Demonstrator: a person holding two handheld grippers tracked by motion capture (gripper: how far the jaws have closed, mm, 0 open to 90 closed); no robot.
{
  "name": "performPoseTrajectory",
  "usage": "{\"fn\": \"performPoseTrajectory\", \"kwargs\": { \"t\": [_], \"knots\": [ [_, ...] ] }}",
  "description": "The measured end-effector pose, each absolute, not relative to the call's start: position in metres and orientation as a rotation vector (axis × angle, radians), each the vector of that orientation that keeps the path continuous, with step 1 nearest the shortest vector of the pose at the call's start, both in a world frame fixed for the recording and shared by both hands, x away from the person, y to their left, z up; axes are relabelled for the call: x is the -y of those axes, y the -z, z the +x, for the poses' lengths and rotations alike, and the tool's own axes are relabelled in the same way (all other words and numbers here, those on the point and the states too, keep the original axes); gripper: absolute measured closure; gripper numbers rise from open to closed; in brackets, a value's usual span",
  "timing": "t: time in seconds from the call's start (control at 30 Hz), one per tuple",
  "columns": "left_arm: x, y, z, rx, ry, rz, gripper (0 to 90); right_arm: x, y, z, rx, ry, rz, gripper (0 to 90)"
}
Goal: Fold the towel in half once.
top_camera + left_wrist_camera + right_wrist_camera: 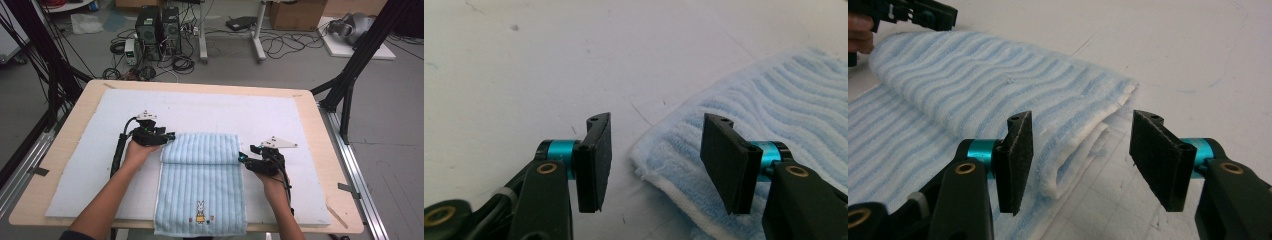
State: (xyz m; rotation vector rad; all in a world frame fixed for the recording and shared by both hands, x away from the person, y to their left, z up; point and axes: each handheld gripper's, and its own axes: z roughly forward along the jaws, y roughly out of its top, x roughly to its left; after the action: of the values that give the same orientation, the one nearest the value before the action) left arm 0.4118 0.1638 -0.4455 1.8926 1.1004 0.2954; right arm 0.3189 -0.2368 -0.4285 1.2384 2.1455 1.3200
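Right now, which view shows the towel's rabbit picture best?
The high view: the rabbit sits near the towel's front edge, fully visible. The left gripper view shows just a towel corner; the right gripper view shows the folded edge.

Even overhead light, soft shadows (closeups slightly blurred)
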Motion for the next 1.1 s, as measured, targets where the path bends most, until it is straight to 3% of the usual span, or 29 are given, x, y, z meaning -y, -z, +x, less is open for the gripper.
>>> {"fn": "performPoseTrajectory", "kwargs": {
  "t": [0.2, 0.37, 0.4, 0.7, 1.0, 1.1],
  "knots": [
    [-0.154, 0.45, 0.41, -1.056, -0.34, 1.974, 53.7, 0.238, 0.429, 0.319, -2.14, -1.33, 1.251, 40.8],
    [-0.156, 0.45, 0.409, -1.012, -0.369, 1.998, 81.1, 0.237, 0.429, 0.32, -2.139, -1.333, 1.251, 40.7],
    [-0.156, 0.449, 0.409, -1.011, -0.365, 1.995, 82.7, 0.237, 0.429, 0.32, -2.139, -1.333, 1.25, 40.7],
    [-0.161, 0.436, 0.404, -0.977, -0.316, 1.91, 83.6, 0.241, 0.43, 0.329, -2.118, -1.337, 1.303, 40.6],
    [-0.167, 0.432, 0.404, -0.99, -0.312, 1.877, 83.5, 0.231, 0.432, 0.379, -2.185, -1.228, 1.416, 43.2],
    [-0.167, 0.432, 0.404, -0.988, -0.312, 1.869, 83.6, 0.218, 0.435, 0.395, -2.237, -1.169, 1.42, 49.1]
  ]
}}
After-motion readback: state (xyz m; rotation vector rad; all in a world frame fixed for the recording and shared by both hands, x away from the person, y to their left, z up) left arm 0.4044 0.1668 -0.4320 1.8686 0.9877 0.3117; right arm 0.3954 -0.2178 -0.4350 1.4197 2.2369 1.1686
